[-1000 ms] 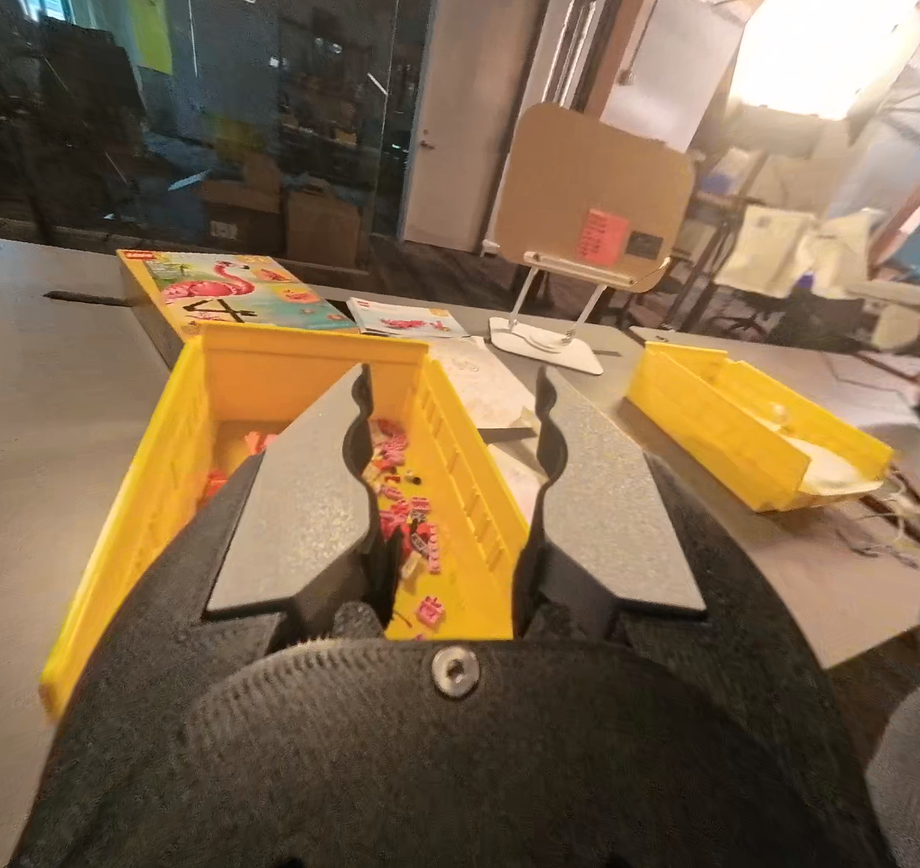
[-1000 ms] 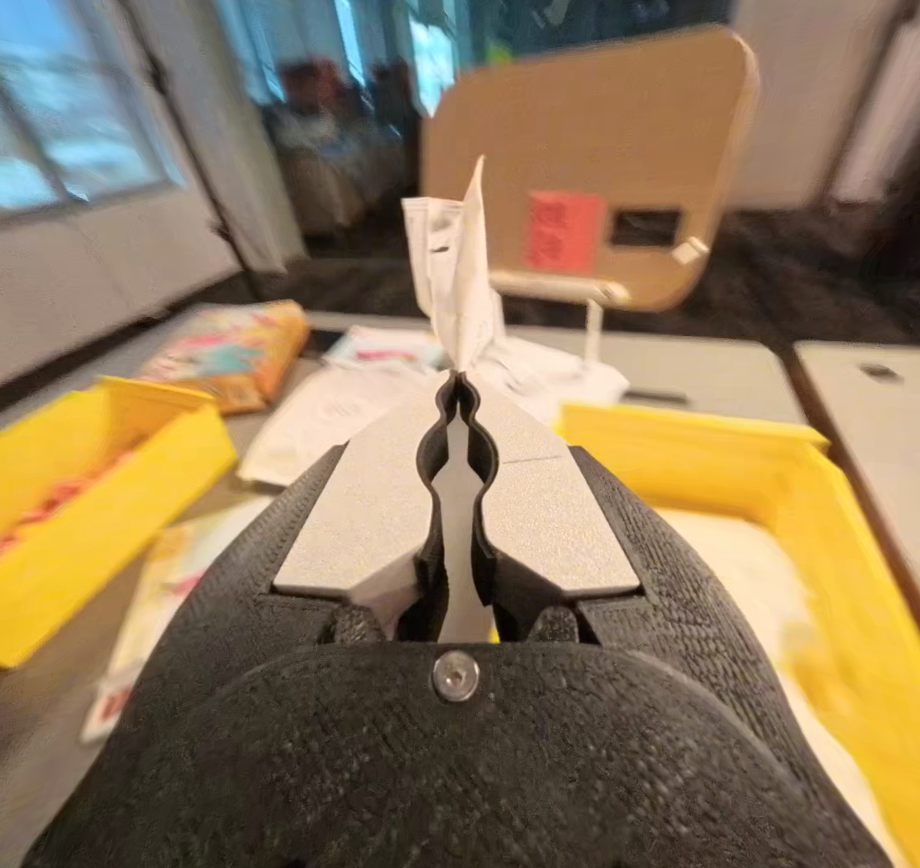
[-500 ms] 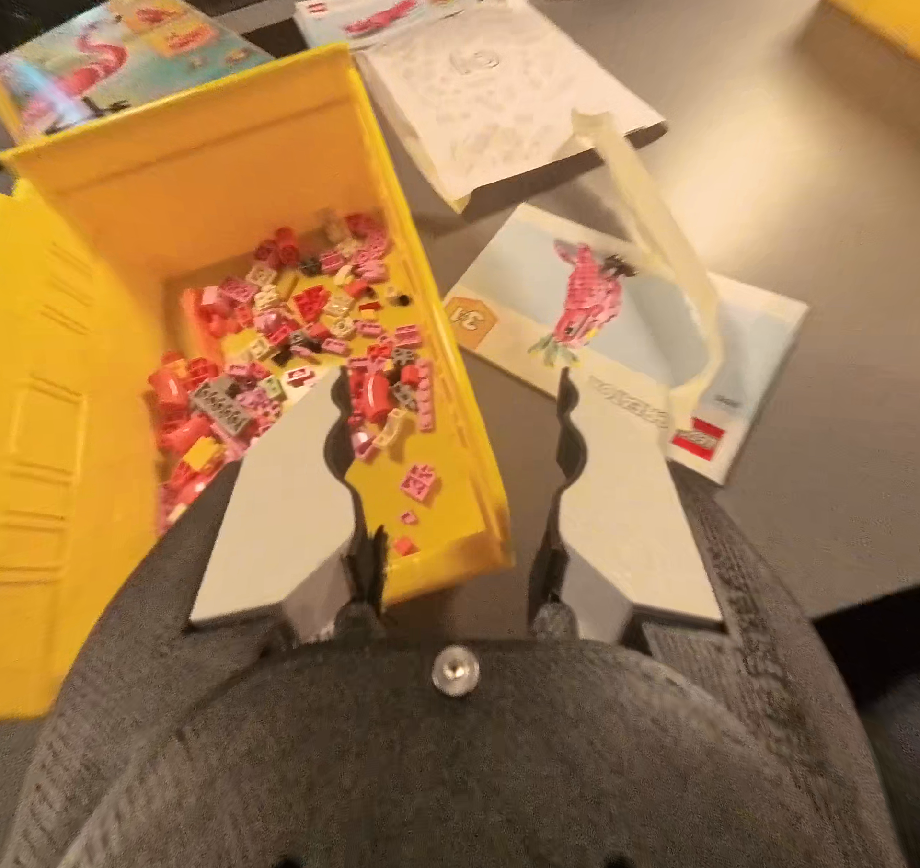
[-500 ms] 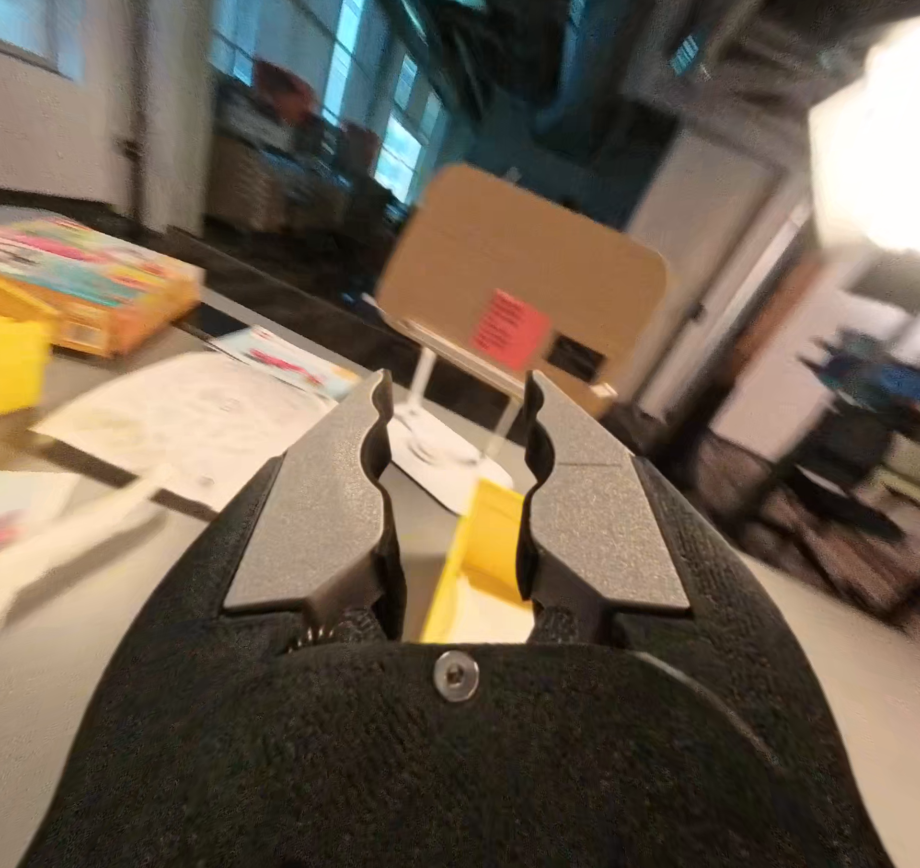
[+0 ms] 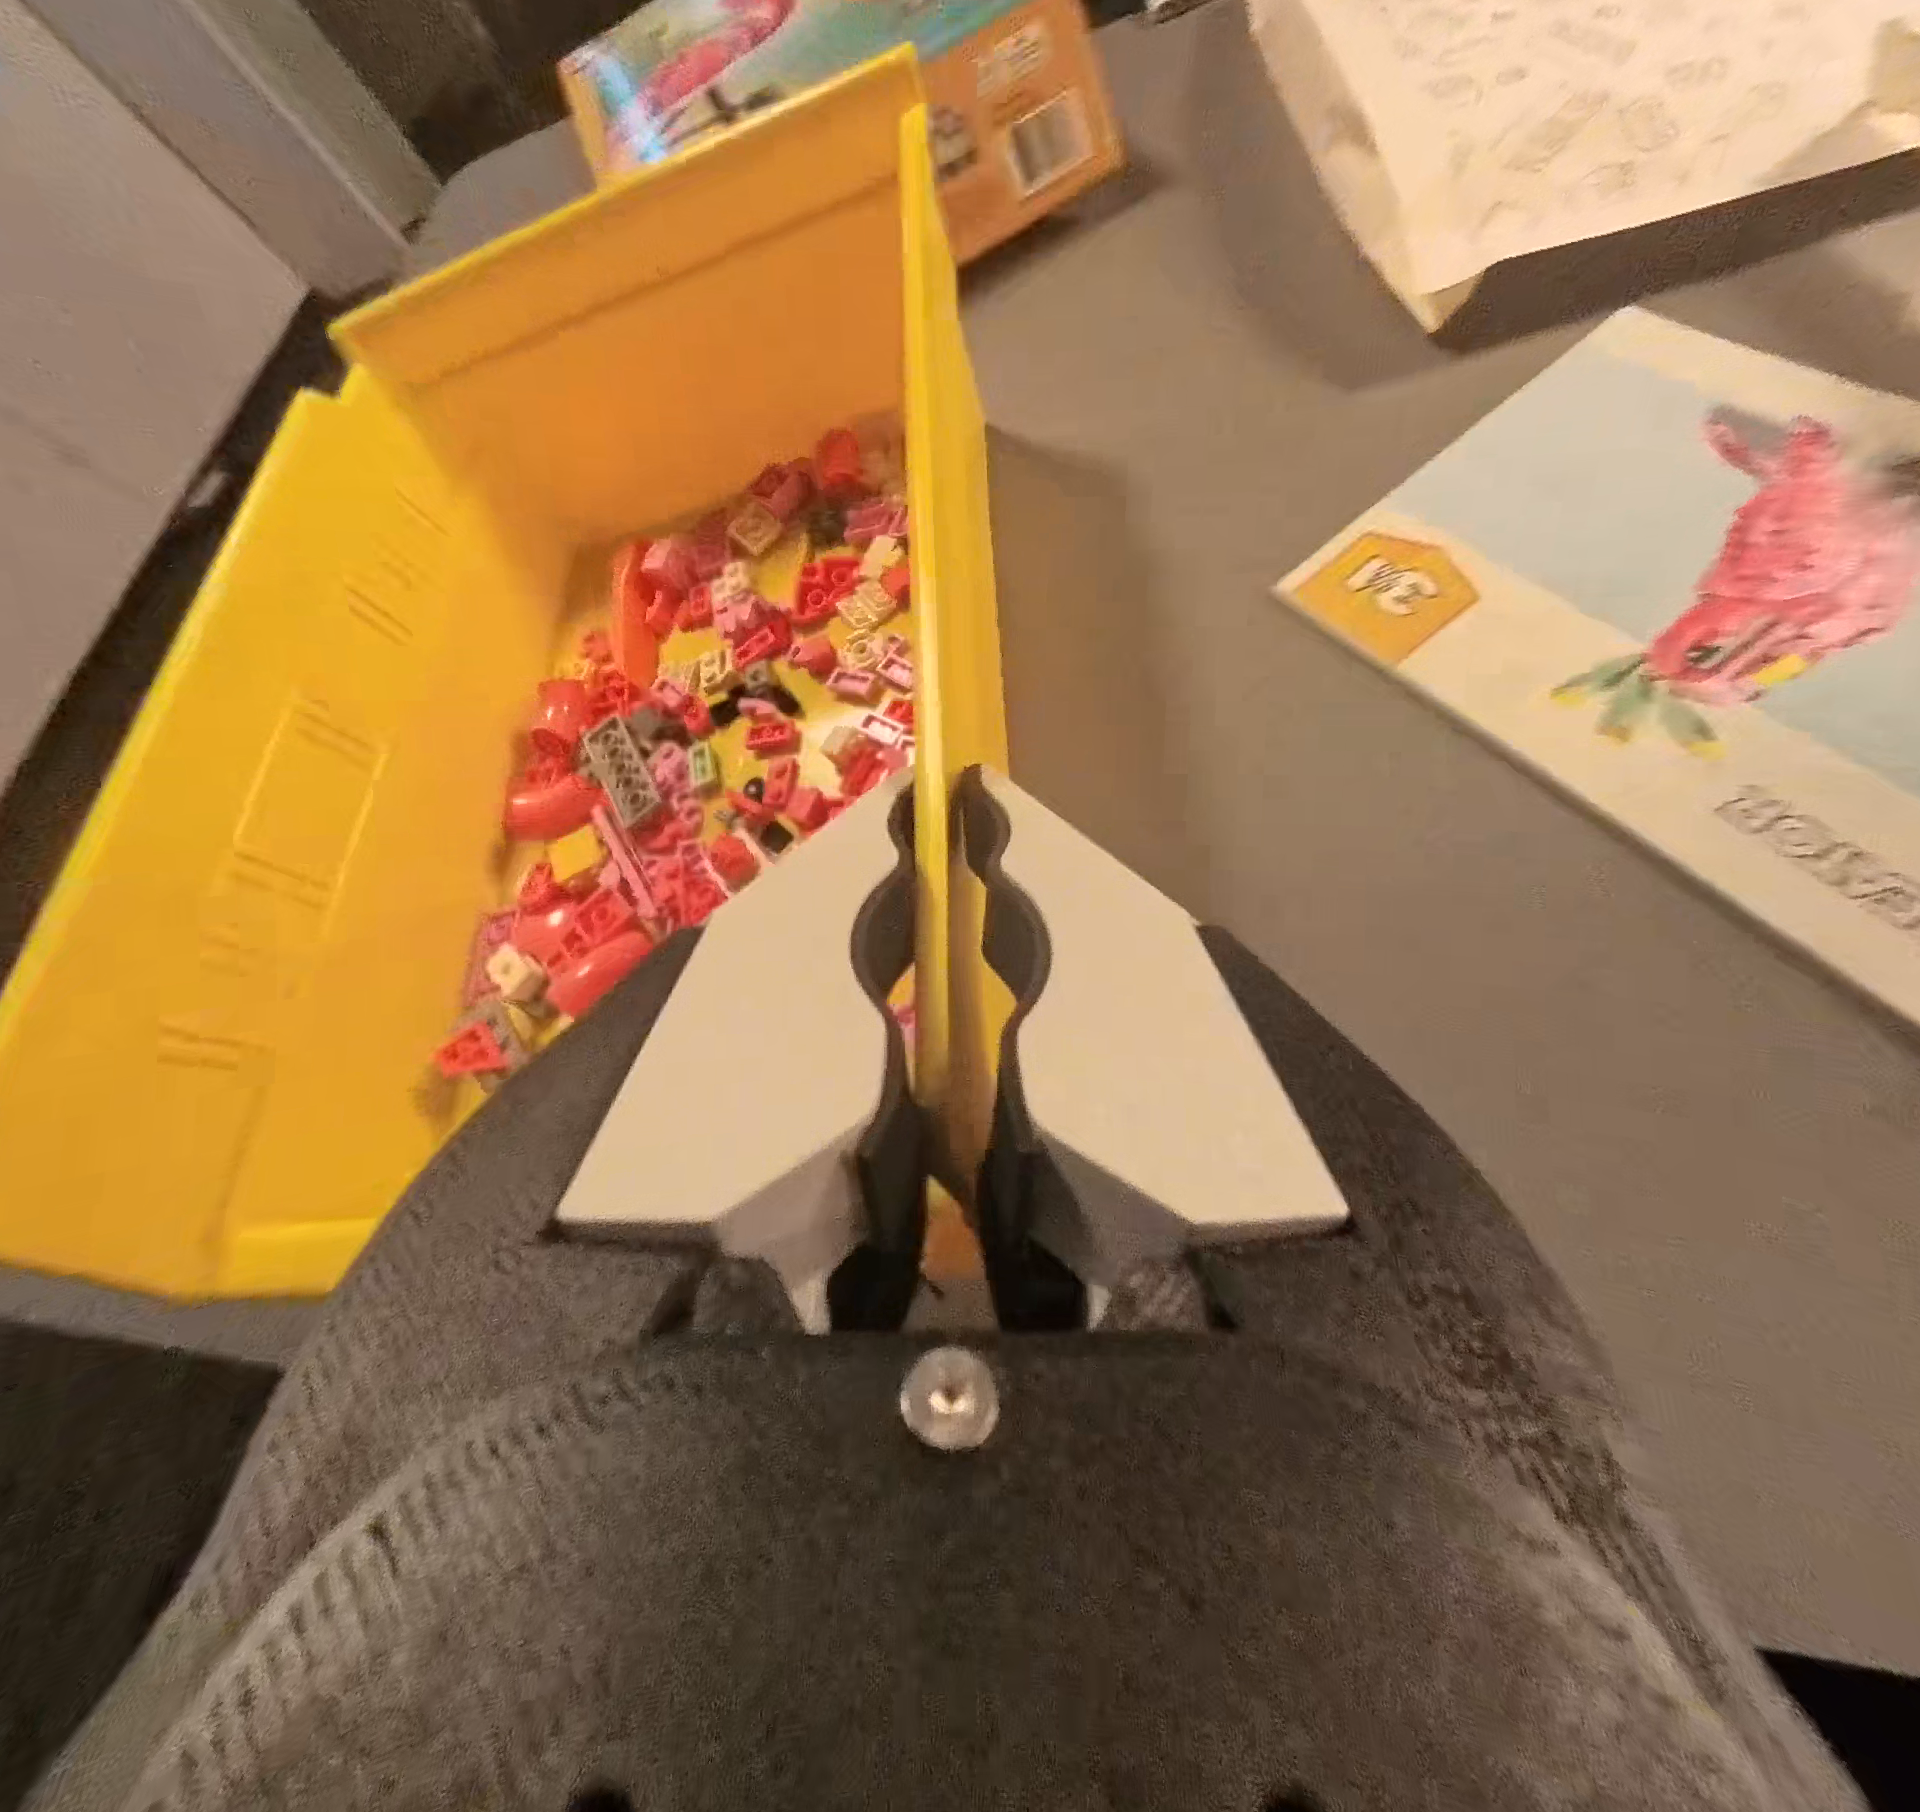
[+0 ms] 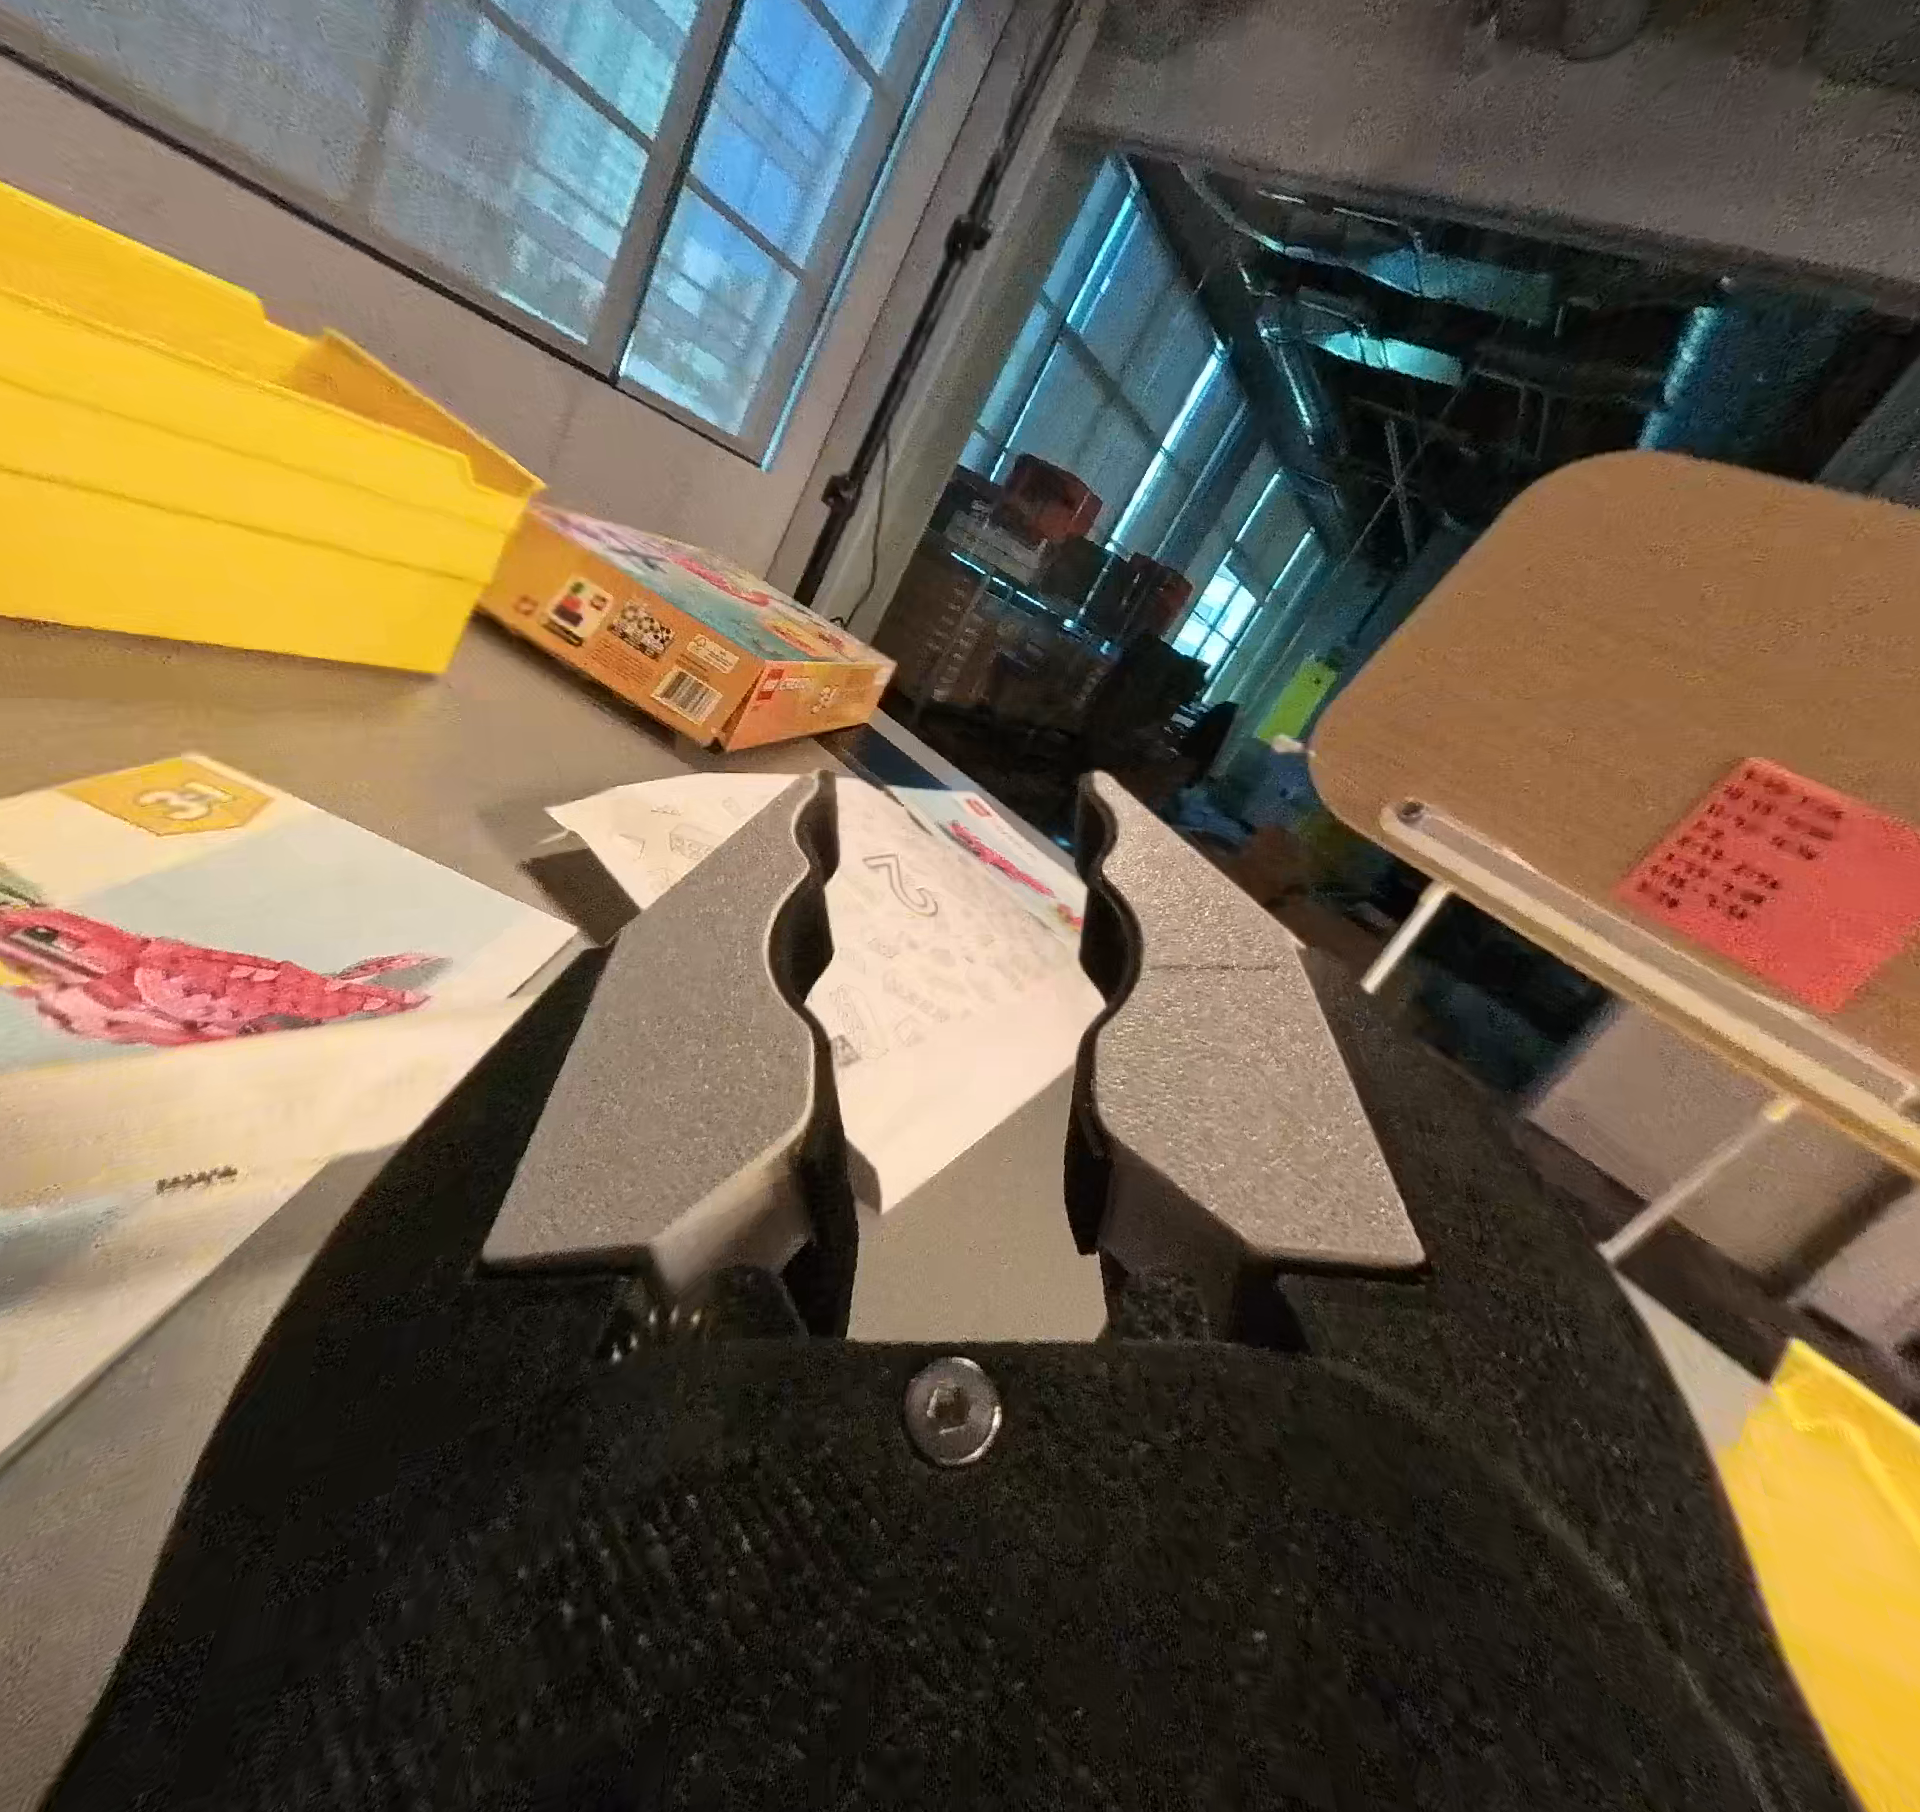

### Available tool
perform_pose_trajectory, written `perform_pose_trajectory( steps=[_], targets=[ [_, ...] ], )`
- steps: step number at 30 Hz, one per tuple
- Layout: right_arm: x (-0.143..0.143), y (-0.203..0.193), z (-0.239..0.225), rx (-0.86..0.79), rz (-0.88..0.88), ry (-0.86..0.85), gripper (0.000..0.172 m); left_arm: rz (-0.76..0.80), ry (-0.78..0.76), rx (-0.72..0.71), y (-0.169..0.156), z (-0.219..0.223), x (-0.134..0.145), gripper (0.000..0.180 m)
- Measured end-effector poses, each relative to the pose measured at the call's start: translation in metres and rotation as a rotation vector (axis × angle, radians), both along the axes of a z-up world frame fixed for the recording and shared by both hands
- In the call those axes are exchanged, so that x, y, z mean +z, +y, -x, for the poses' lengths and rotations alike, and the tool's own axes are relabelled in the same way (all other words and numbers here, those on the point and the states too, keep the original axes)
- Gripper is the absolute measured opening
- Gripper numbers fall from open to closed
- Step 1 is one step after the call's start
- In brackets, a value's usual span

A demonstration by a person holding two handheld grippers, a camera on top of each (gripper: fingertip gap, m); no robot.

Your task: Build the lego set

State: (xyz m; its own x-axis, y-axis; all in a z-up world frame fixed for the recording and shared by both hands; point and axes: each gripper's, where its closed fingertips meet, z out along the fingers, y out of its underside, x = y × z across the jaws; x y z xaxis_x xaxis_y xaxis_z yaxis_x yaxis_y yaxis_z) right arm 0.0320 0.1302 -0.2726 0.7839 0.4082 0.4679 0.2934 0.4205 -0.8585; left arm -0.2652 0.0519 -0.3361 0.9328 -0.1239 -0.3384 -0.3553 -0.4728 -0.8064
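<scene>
Yellow bin (image 5: pixel 644 432), loaded with pink and red bricks (image 5: pixel 727 744), has its right wall pinched in your left gripper (image 5: pixel 937 806), while your right gripper (image 6: pixel 956 806) hangs spread and empty over the printed paper bag (image 6: pixel 935 941).

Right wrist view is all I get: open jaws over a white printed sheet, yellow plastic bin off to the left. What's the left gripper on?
Observer: The left gripper is shut on the right side wall of that yellow plastic bin.
Operator: Bin contents?
Observer: Loose small toy bricks, mostly red and pink, some grey and tan.
Operator: Bin flat on the grey table?
Observer: Cannot tell; the left gripper's body hides its near end.
</scene>
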Motion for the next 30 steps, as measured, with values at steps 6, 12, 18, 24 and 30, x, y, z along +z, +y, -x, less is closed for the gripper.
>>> perform_pose_trajectory(
  steps=[6, 12, 18, 24, 30],
  targets=[
    [0.0, 0.002, -0.008, 0.085, 0.074, 0.136, 0.043, 0.011, 0.013, 0.007, -0.001, 0.066, 0.0, 0.004],
    [-0.001, 0.012, -0.035, 0.022, 0.118, 0.241, 0.038, -0.02, 0.209, 0.342, -0.01, 0.109, 0.038, 0.016],
    [-0.001, 0.014, -0.04, 0.035, 0.14, 0.286, 0.038, -0.081, -0.246, -0.425, 0.007, -0.155, 0.049, 0.058],
    [-0.002, 0.013, -0.033, 0.073, 0.147, 0.274, 0.038, 0.199, -0.342, -0.568, 0.015, -0.245, -0.034, 0.089],
    [-0.002, 0.017, -0.032, 0.08, 0.16, 0.289, 0.038, 0.234, -0.1, -0.478, 0.03, -0.235, -0.06, 0.04]
  ],
)
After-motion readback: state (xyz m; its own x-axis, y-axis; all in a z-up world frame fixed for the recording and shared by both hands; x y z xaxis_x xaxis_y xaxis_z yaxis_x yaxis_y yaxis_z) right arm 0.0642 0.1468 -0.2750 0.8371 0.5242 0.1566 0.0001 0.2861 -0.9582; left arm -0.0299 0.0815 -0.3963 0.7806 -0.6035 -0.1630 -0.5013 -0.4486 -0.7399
